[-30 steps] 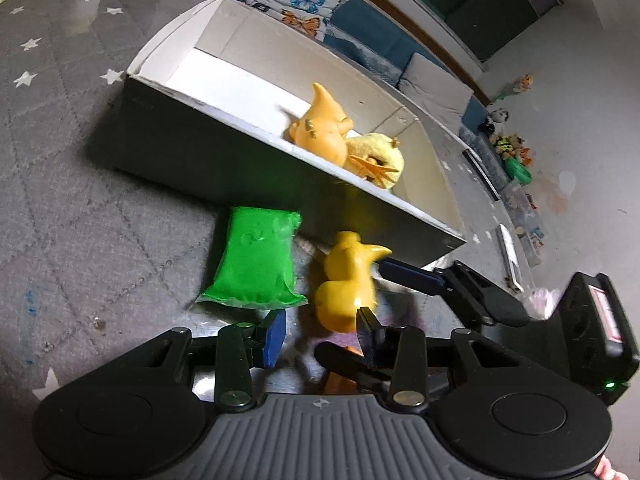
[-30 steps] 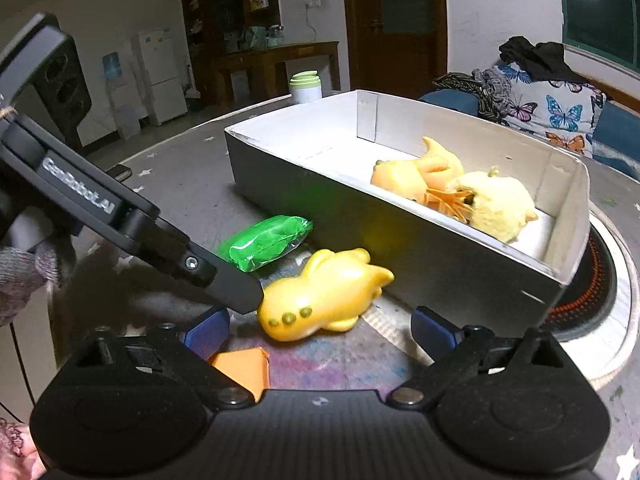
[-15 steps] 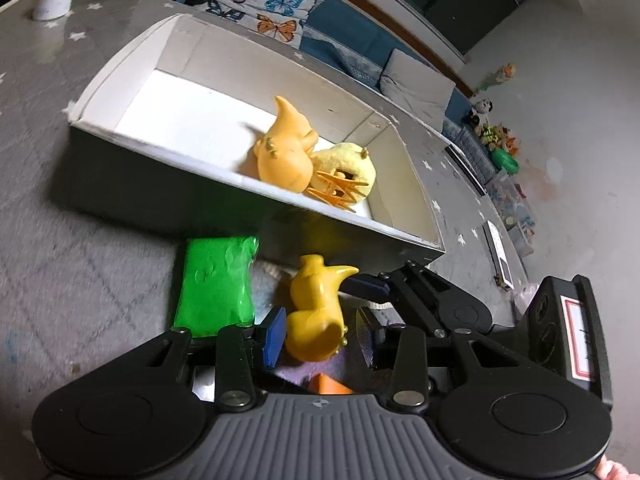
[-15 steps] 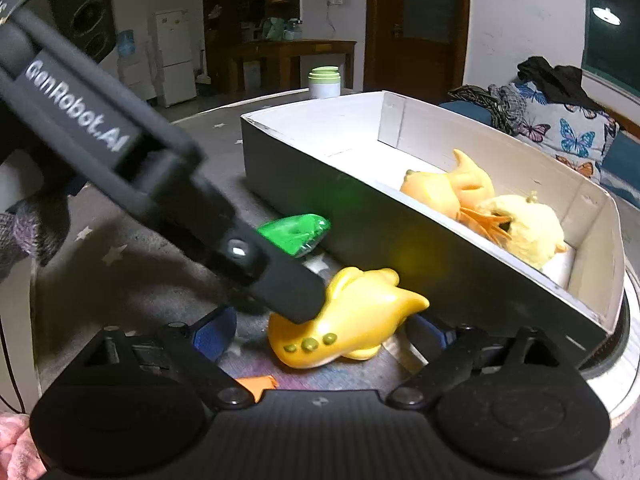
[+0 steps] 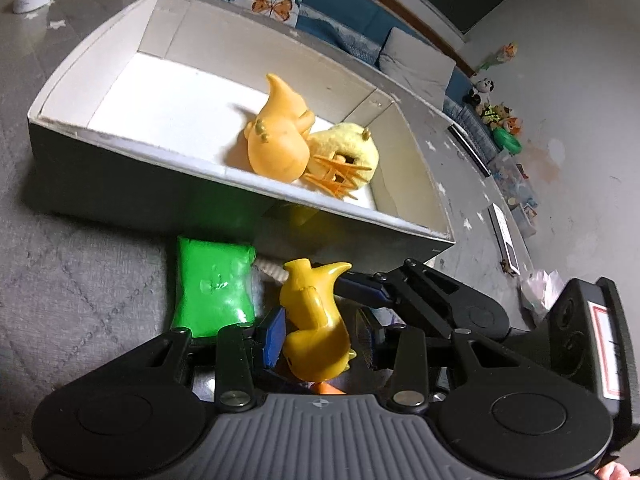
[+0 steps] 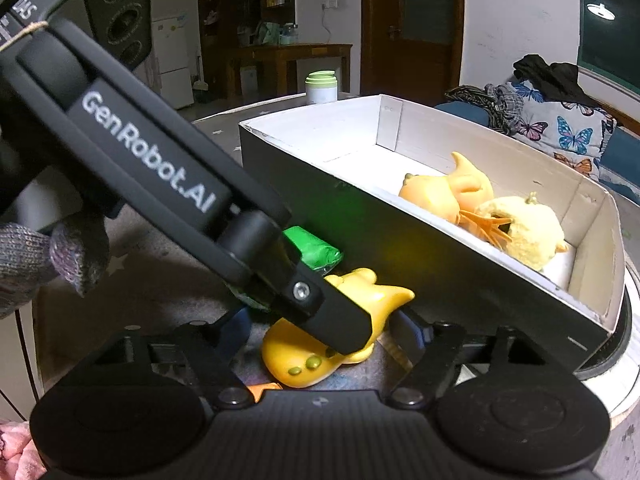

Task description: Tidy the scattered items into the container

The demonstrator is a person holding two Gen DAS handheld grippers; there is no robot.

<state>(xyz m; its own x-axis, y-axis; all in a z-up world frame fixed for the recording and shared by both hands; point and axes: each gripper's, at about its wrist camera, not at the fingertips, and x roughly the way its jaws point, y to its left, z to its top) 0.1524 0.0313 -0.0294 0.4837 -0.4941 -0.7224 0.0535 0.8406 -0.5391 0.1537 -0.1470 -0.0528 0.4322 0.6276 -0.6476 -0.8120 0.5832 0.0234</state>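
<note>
Left gripper: the jaws stand part open and have just been closing. The yellow toy lies between them on the table. The blue pad on the left side touches the toy's flank; a narrow gap shows at the right-hand pad, so a full clamp cannot be confirmed.

Right gripper: it comes in from the other side and straddles the same yellow toy. Its jaws have just been closing and stand about half open. One finger of the left gripper crosses in front of the right wrist camera and covers the toy's middle, so contact at the right gripper's pads cannot be told.

Just beyond the left fingertip, to its left, a green packet lies flat on the table, close beside the toy. Directly ahead of both grippers stands the box, its near wall just behind the toy. Inside it, toward the far right end, an orange toy rests against a pale yellow plush.

A gloved hand holds the left gripper; only part of it shows at the frame edge. A small orange object beneath the yellow toy is mostly hidden and cannot be identified.
</note>
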